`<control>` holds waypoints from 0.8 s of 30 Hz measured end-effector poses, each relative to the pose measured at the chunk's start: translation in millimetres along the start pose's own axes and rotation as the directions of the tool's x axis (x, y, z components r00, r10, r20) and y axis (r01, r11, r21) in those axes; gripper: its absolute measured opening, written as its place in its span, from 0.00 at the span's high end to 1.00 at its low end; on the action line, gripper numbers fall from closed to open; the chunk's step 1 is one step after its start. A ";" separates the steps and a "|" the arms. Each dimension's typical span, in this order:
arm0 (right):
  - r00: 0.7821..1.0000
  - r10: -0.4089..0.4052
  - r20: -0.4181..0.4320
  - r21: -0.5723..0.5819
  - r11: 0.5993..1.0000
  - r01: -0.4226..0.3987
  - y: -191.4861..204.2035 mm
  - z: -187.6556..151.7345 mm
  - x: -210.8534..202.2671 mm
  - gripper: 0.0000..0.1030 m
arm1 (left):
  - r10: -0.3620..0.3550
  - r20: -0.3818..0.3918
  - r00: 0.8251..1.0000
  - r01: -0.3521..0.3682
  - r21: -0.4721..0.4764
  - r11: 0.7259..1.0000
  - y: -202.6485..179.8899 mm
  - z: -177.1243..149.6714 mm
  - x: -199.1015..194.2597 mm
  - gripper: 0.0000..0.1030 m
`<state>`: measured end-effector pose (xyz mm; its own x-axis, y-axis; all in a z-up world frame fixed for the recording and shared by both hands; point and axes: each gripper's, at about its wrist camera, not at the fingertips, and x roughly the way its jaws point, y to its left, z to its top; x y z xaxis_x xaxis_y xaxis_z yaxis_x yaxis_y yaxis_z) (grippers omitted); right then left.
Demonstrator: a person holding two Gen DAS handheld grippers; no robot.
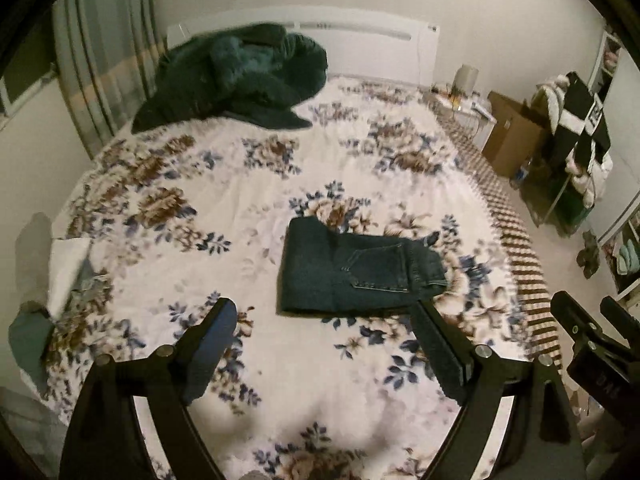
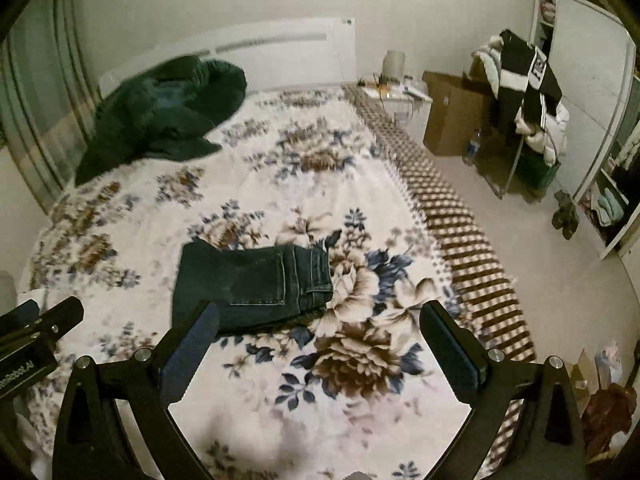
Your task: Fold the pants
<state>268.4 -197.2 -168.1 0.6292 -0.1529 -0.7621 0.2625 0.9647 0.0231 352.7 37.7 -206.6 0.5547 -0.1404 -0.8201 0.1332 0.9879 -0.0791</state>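
Nearest, the left gripper (image 1: 324, 320) and right gripper (image 2: 320, 324) hang with jaws spread wide, gripping nothing, above the floral bedspread (image 1: 248, 184), where the folded pants (image 1: 356, 276) lie flat mid-bed, and a dark green heap (image 1: 236, 76) sits by the headboard (image 1: 360, 40).

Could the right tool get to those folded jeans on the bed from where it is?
Probably yes. The right tool hangs open above the bedspread, with the folded jeans just ahead by its left finger, and nothing lies between them.
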 end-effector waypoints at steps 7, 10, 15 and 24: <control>0.994 0.055 0.095 -0.035 0.998 -0.052 -18.6 -6.4 -132.7 0.01 | 0.018 0.075 0.997 -0.019 0.001 1.000 -16.2 -19.0 -111.4 0.14; 0.989 0.080 0.123 -0.041 0.996 -0.075 -24.5 -12.5 -180.3 0.01 | 0.021 0.105 0.994 -0.019 -0.017 1.000 -19.2 -29.2 -150.7 0.14; 0.982 0.103 0.156 -0.061 0.994 -0.095 -32.3 -21.5 -251.8 0.01 | 0.046 0.144 0.989 -0.041 -0.042 0.998 -20.3 -41.0 -203.1 0.14; 0.977 0.100 0.186 -0.076 0.993 -0.087 -30.7 -39.3 -347.3 0.01 | 0.049 0.165 0.985 -0.043 -0.040 0.998 -12.6 -59.1 -254.2 0.00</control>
<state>13.1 -165.2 70.4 0.7771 -0.0927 -0.6225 0.1504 0.9878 0.0406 161.5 64.8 -30.6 0.6883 -0.1005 -0.7184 0.0759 0.9949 -0.0664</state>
